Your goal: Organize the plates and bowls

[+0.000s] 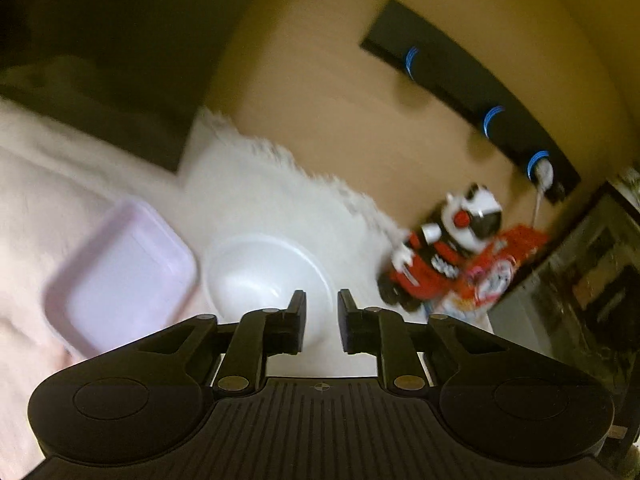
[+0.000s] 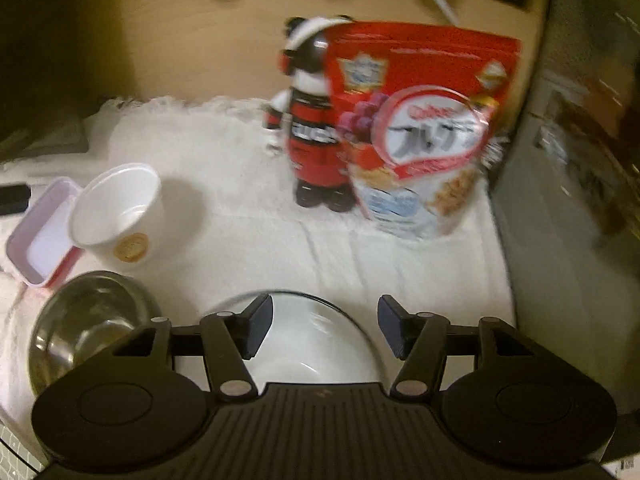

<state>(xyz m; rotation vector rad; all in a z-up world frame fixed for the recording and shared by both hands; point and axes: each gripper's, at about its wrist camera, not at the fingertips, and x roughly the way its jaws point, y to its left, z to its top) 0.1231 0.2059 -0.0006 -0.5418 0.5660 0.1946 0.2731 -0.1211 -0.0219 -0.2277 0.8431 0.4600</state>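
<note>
In the left wrist view my left gripper is open with a narrow gap, its tips over the near rim of a white bowl on the white cloth. A lilac rectangular container lies just left of the bowl. In the right wrist view my right gripper is wide open and empty above a white plate with a dark rim. A steel bowl sits to its left. The white bowl and the lilac container lie further left.
A red and black toy robot and a red cereal bag stand at the back of the white cloth. A dark appliance stands at the right. A black strip with blue rings hangs on the tan wall.
</note>
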